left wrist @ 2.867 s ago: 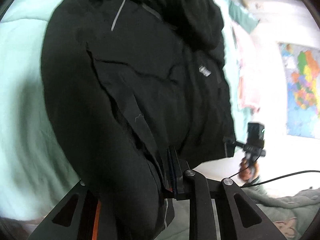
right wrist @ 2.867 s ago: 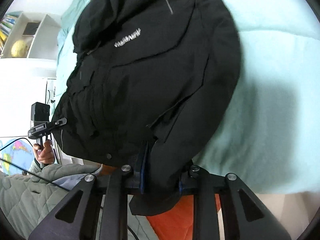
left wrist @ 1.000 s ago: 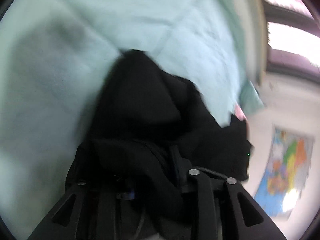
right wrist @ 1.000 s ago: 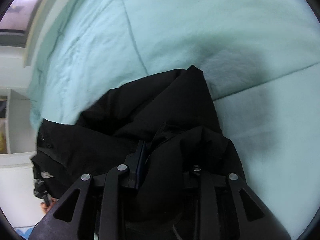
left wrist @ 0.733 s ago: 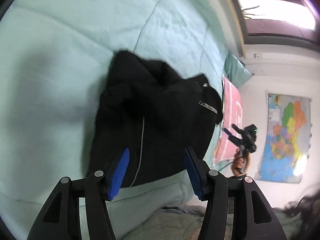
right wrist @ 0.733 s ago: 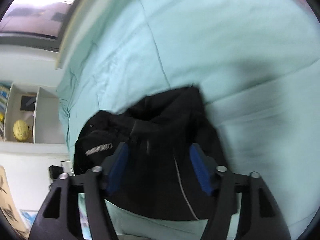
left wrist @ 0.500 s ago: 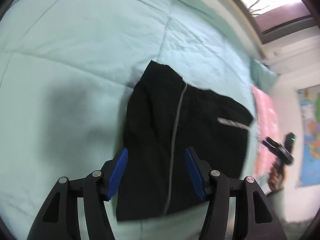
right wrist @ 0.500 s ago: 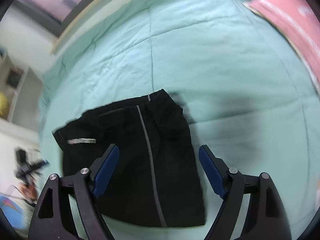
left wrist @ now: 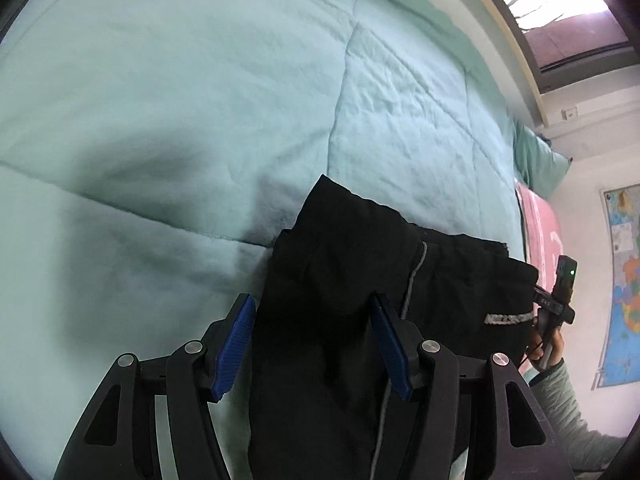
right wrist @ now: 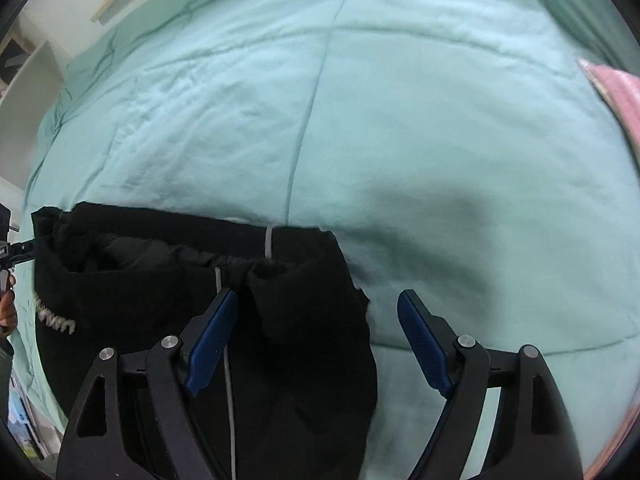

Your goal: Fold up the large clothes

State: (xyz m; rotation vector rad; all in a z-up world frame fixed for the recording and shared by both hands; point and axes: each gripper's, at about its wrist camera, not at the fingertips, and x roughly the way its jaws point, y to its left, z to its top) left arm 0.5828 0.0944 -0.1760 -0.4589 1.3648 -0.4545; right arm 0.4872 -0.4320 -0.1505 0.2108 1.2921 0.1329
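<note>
A black jacket (left wrist: 352, 280) with a grey stripe and white lettering lies folded on the mint green quilt (left wrist: 200, 100). It also shows in the right wrist view (right wrist: 160, 300). My left gripper (left wrist: 314, 336) is open and empty, its blue pads on either side of the jacket's near left part, just above it. My right gripper (right wrist: 316, 332) is open and empty over the jacket's right edge. The right gripper also shows at the jacket's far edge in the left wrist view (left wrist: 556, 304).
The quilt (right wrist: 400, 100) covers the bed on all sides of the jacket. A pink cloth (left wrist: 540, 232) lies at the bed's right side, also seen in the right wrist view (right wrist: 616, 88). A green pillow (left wrist: 536, 164), a wall map (left wrist: 624, 300) and a window (left wrist: 560, 12) lie beyond.
Both grippers held the jacket's hem, carried it over and laid it down on the quilt, then opened and let go. The jacket now lies folded in half.
</note>
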